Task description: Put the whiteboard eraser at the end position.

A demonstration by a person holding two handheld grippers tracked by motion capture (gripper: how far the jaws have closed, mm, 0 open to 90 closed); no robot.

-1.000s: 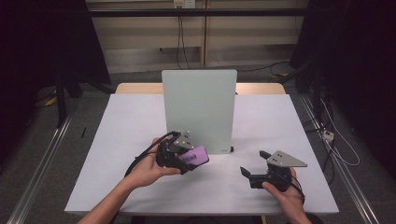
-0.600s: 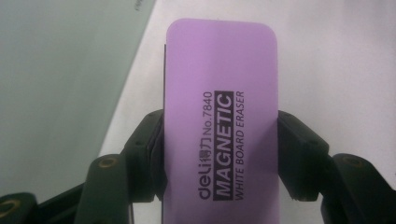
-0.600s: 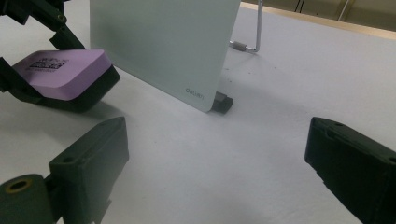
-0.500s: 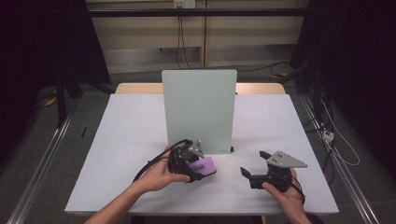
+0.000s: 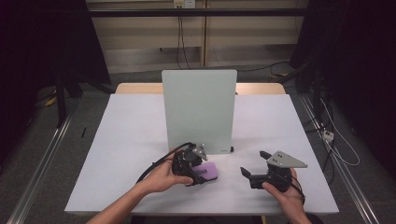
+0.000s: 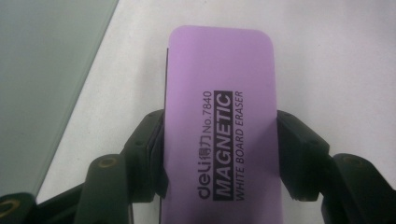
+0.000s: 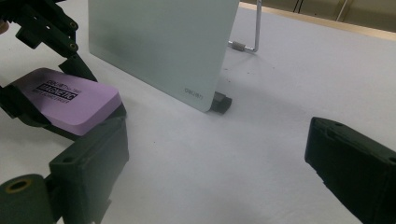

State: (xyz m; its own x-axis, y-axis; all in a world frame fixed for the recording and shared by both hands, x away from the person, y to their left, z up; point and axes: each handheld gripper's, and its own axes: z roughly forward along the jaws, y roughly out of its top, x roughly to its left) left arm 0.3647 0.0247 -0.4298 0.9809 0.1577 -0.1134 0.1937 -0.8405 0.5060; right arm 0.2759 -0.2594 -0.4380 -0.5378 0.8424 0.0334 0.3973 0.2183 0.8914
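Moved: our left gripper (image 5: 198, 169) lowered the purple eraser (image 6: 219, 116) tableward, jaws pinching it.
Right gripper (image 5: 256, 174): spread, idle.
Advice: we set it flat.

Matt purple plastic eraser (image 6: 219, 121), smooth frosted board (image 5: 199, 109), matt white tabletop (image 5: 121, 140)

purple eraser (image 6: 222, 126) between black jaws, white table (image 6: 336, 56)

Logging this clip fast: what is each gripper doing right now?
Left gripper: closed on the purple eraser.
Right gripper: open, holding nothing.
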